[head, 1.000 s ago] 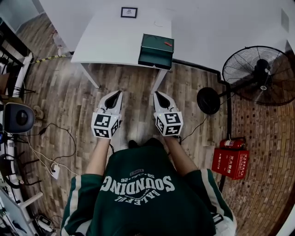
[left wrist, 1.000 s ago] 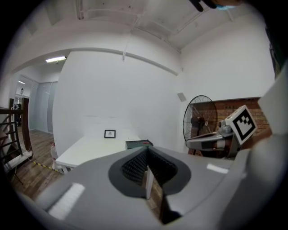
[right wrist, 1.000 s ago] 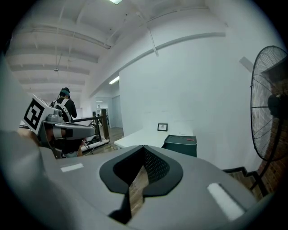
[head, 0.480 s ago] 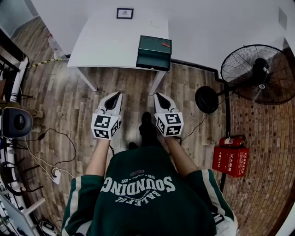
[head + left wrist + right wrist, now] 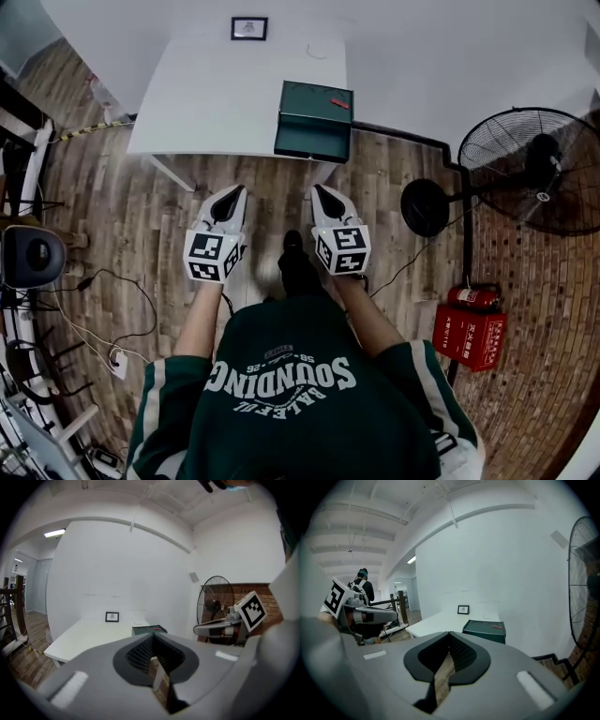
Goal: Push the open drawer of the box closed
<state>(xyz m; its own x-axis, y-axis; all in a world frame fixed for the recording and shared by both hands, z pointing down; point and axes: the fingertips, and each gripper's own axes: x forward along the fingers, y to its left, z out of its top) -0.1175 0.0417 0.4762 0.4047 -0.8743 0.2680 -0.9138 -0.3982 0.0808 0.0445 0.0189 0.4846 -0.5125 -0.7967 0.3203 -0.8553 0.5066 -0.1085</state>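
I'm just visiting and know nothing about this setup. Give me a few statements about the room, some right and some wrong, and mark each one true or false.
1. The green box sits on the white table. True.
2. The right claw is touching the green box. False: it is held over the wooden floor, short of the table and apart from the box.
3. A fan stands on the person's right. True.
4. Both claws are wide open. False: the left claw and the right claw are both shut, with nothing between them.
5. The picture frame lies on the floor. False: it is on the table, at the far edge by the wall.
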